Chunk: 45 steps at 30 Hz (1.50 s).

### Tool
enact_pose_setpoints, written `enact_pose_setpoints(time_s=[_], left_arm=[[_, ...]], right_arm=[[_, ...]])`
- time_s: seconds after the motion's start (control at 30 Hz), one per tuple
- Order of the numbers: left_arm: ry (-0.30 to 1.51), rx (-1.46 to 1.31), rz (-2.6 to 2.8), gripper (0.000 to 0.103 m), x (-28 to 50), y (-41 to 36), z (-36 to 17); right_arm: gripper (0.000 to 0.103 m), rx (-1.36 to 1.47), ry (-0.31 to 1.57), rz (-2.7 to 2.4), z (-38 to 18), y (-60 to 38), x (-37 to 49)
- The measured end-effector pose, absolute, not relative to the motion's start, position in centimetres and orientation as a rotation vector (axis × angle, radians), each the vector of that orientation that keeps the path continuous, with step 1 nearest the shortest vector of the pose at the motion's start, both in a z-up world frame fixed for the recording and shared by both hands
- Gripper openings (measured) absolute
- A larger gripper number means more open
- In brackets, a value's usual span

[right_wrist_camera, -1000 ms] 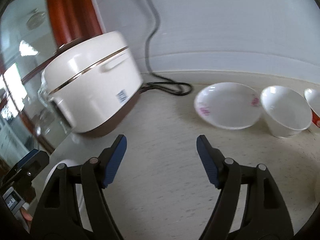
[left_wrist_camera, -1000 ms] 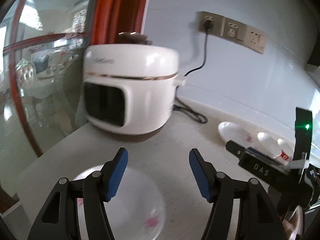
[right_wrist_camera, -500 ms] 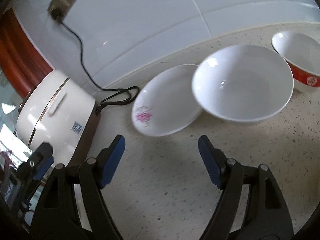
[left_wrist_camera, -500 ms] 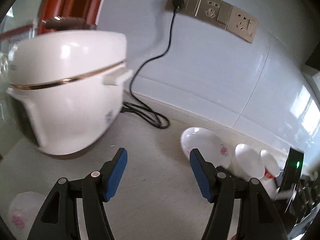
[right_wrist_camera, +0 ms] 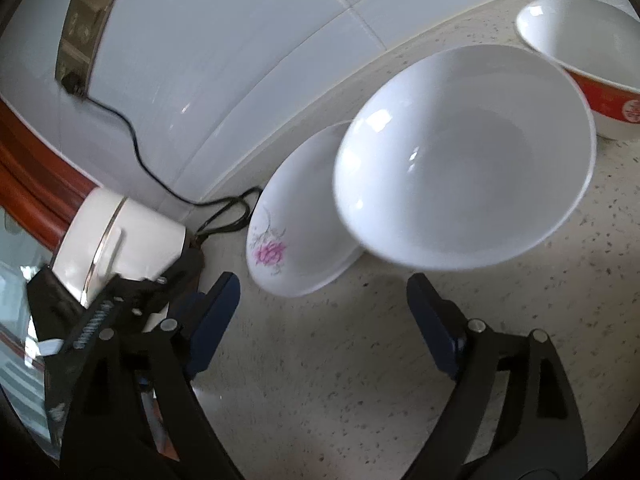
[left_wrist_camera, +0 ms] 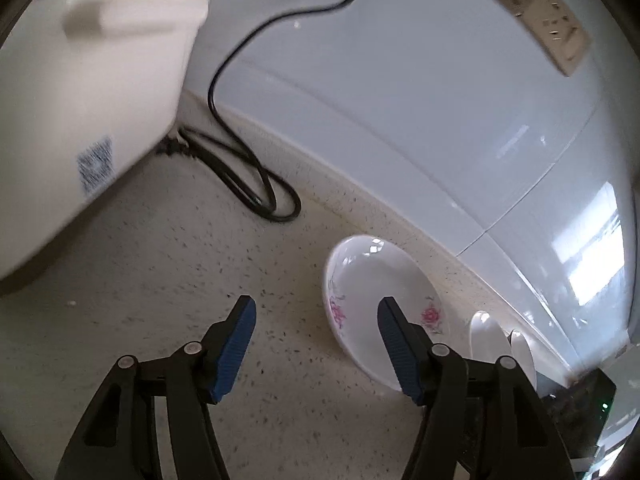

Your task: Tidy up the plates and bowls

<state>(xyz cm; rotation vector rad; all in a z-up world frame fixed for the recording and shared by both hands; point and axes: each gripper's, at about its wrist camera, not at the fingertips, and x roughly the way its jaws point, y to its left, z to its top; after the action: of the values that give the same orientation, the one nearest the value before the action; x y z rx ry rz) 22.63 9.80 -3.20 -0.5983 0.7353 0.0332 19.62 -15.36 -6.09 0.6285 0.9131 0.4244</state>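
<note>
Speckled cream stone worktop (left_wrist_camera: pixel 160 280) lies under both of your grippers, and neither one holds anything. Your left gripper (left_wrist_camera: pixel 314 344) has its blue-padded jaws spread wide over bare stone, with the shallow white plate with pink flower prints (left_wrist_camera: pixel 372 280) just beyond and partly behind the right finger. That plate sits near the back edge of the worktop, close under the white tiled wall (left_wrist_camera: pixel 400 100).

Your right gripper (right_wrist_camera: pixel 322 312) also has its jaws wide apart. Just ahead of it stands the plain white deep bowl (right_wrist_camera: pixel 464 160); from this view its rim overlaps the flowered plate, though whether they touch is unclear. Further along the back edge is a bowl with a red outside and white inside (right_wrist_camera: pixel 584 44), close beside the white one.

Towards the left end stands a white rice cooker with a gold band (left_wrist_camera: pixel 80 100), its black power cord (left_wrist_camera: pixel 248 184) looped on the stone behind it.
</note>
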Motion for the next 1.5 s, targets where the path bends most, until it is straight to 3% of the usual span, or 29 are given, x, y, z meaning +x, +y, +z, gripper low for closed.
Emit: enact_pose_setpoints(time_s=[0.1, 0.23, 0.43, 0.5, 0.63, 0.7, 0.93, 1.17, 1.5], left_arm=[[0.770, -0.616, -0.002, 0.051, 23.8, 9.4, -4.5], [0.810, -0.621, -0.014, 0.048, 24.9, 8.9, -5.7], [0.817, -0.589, -0.035, 0.041, 25.8, 7.9, -6.1], [0.833, -0.575, -0.041, 0.025, 26.1, 7.6, -6.3], [0.841, -0.581, -0.061, 0.017, 26.3, 7.2, -6.4], [0.852, -0.572, -0.054, 0.017, 26.1, 7.1, -6.3], [0.901, -0.612, -0.045, 0.015, 24.4, 7.8, -6.2], [0.937, -0.580, -0.042, 0.015, 21.8, 8.4, -5.4], [0.948, -0.550, -0.042, 0.017, 19.6, 9.5, -5.0]], right_arm=[[0.087, 0.650, 0.891, 0.431, -6.2, -15.7, 19.7], [0.087, 0.640, 0.872, 0.439, -6.1, -15.9, 19.6], [0.075, 0.645, 0.869, 0.445, -6.2, -16.3, 19.6], [0.072, 0.647, 0.872, 0.450, -6.3, -16.4, 19.6], [0.065, 0.640, 0.880, 0.442, -6.4, -16.5, 19.6], [0.059, 0.645, 0.887, 0.446, -6.6, -16.6, 19.7], [0.056, 0.633, 0.896, 0.447, -6.6, -16.3, 19.7], [0.044, 0.512, 0.906, 0.419, -6.2, -15.0, 19.7], [0.041, 0.440, 0.907, 0.405, -6.1, -14.3, 19.8]])
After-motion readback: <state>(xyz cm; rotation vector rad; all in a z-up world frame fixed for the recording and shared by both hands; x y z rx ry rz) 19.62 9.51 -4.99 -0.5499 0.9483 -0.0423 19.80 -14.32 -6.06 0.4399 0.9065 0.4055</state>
